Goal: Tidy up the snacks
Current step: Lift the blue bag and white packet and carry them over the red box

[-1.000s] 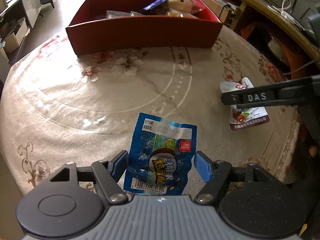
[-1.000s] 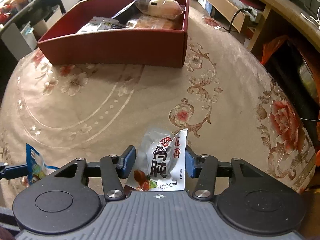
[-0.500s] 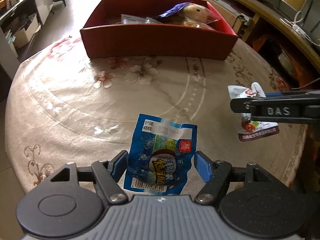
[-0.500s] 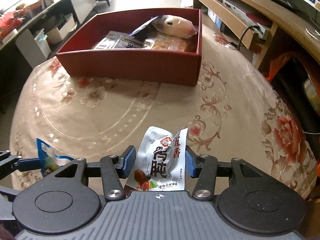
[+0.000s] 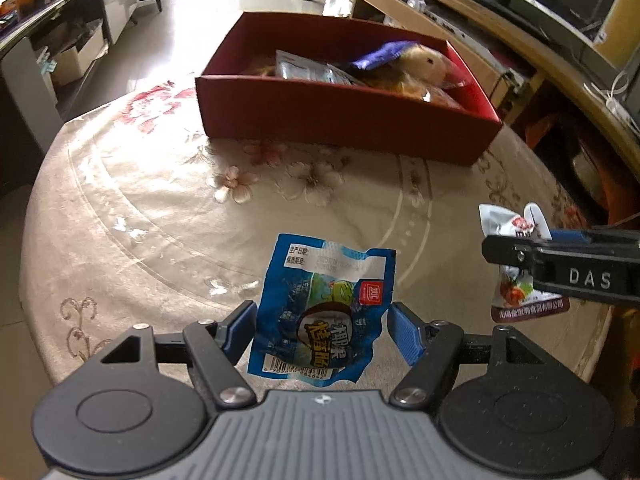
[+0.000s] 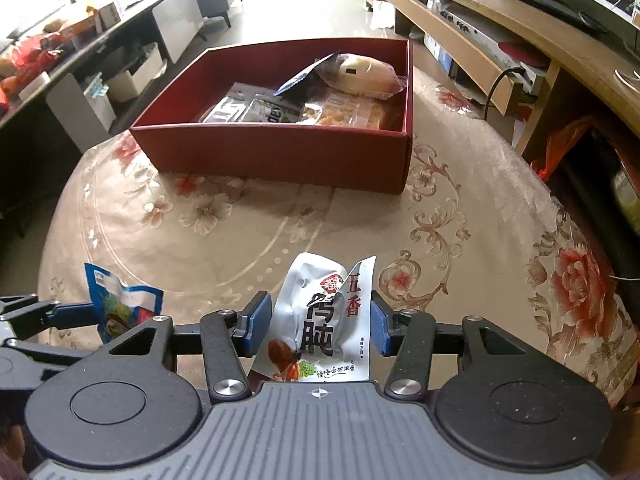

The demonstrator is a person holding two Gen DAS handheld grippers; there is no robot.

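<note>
Gripping crinkled foil packets point(image 5: 324, 312) aloft

1 red box point(image 6: 276, 156) on 1 round table point(image 6: 460, 200). 2 grippers, each w/ 1 packet: 1 blue point(image 5: 324, 312), 1 silver point(image 6: 324, 328). In box approx 4–5 snack packs, overlapping, exact no. unclear: 1 bun point(image 6: 364, 74), 1 dark-blue wrapper point(image 6: 304, 74), 1–2 grey packs point(image 6: 252, 108), 1 clear cookie pack point(image 6: 348, 114).

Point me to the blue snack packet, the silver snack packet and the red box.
blue snack packet point(image 5: 324, 312): left wrist view, middle of its printed front.
silver snack packet point(image 6: 324, 320): right wrist view, middle of its printed front.
red box point(image 6: 280, 152): right wrist view, near outer wall.
</note>
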